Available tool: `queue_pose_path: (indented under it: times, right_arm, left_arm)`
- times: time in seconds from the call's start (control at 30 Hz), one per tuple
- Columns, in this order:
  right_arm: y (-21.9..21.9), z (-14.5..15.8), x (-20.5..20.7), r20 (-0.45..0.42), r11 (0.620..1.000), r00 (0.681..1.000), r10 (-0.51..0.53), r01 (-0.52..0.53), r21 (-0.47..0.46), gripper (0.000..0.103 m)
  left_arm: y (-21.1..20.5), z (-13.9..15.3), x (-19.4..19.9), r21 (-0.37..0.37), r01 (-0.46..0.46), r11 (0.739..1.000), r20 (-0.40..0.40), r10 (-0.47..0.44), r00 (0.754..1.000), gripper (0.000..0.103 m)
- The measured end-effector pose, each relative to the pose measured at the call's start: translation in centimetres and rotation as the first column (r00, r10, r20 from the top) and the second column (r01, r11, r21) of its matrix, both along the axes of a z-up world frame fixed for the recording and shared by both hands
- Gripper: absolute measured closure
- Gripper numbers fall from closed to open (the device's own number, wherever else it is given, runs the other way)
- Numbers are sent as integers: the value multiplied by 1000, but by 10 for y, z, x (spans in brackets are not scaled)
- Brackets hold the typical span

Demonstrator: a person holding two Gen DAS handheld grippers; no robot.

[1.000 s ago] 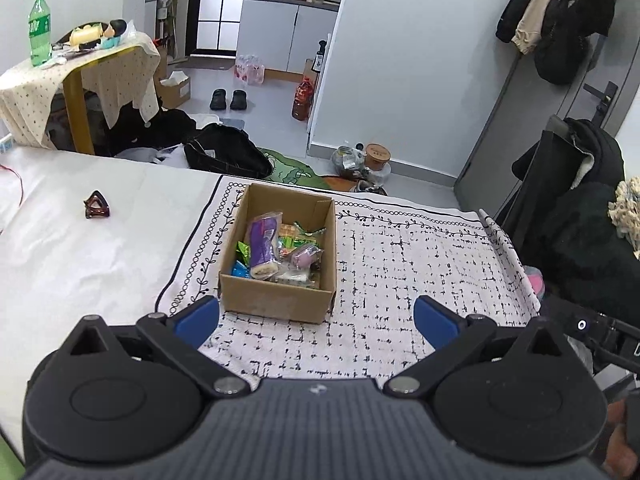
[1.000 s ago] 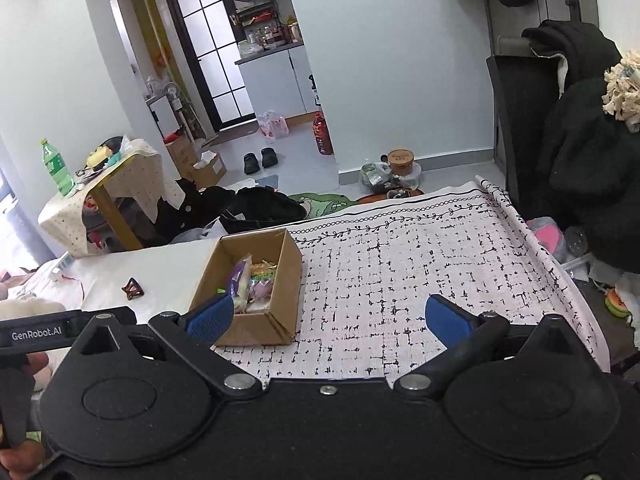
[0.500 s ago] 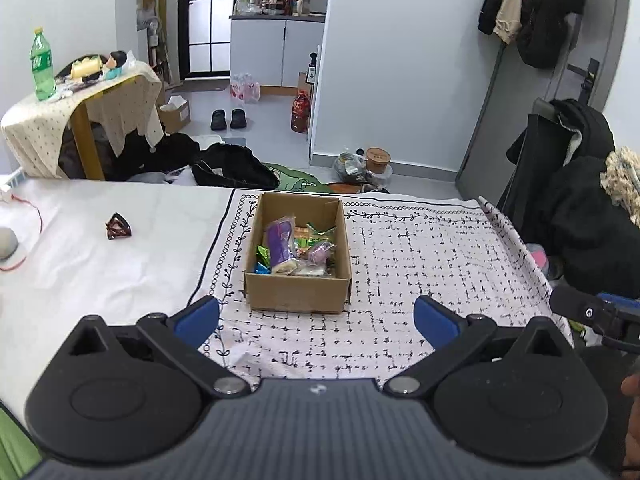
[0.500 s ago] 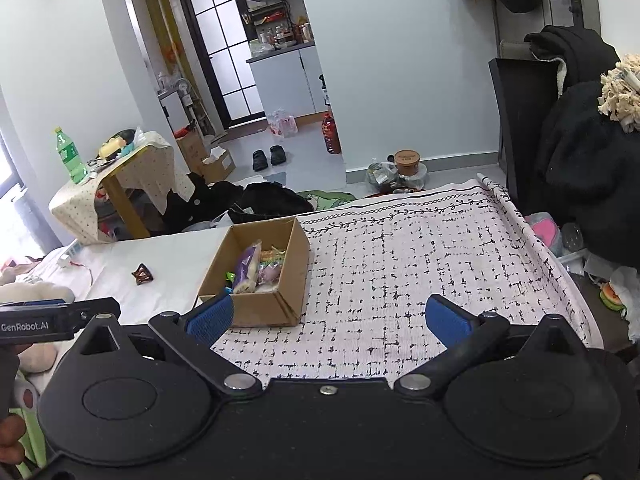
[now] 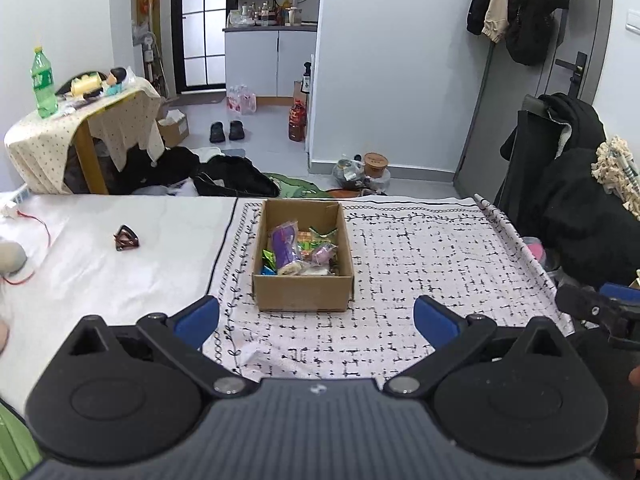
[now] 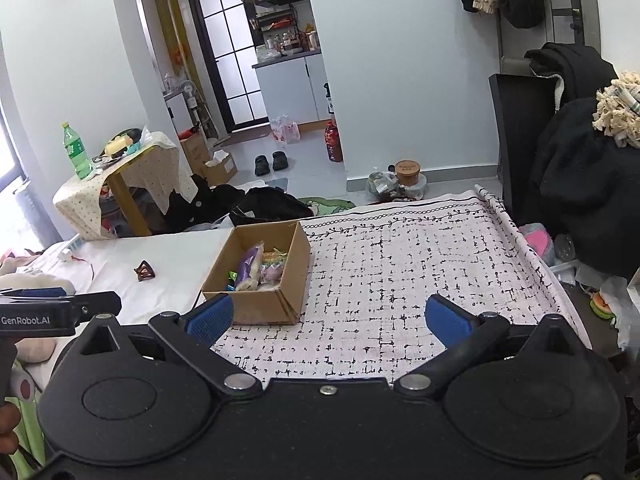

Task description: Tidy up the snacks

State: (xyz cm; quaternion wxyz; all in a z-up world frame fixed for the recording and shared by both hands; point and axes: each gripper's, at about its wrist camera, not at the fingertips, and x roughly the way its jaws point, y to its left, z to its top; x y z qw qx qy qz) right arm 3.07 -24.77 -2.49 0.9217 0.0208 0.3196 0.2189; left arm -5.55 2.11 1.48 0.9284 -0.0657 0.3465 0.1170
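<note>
Your left gripper [image 5: 316, 318] and right gripper [image 6: 326, 318] both stand with blue pads spread wide and nothing between them; neither touches anything.

Change over the last second: both wrist views have pulled back and risen. The open brown cardboard box [image 5: 303, 256] now sits smaller and more centred in the left view, and more of the room behind shows. You are retreating from the box, not closing on it.

The box rests on the white cloth with black dash pattern [image 5: 420, 264], near its left border. Inside lie the mixed snack packets [image 5: 298, 252]: a purple wrapper [image 5: 285, 246] on the left, with green, pink and pale packets heaped beside it. No packet lies loose on the cloth in either view.

Off the cloth, on the plain white sheet [image 5: 100, 264], sits a small dark brown hair claw [image 5: 127, 239], well apart from the box.

Judgement: with all snacks boxed and both grippers empty and withdrawn, the sorting looks finished or very near it.
</note>
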Motion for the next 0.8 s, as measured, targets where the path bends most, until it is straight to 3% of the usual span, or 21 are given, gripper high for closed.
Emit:
queue_pose_path:
  times: [0.8]
  right_arm:
    - [-6, -3, 1, -10, 1000, 1000, -17, 17, -14, 0]
  left_arm:
    - [-5, 1, -4, -20, 17, 1000, -1, -17, 1000, 0]
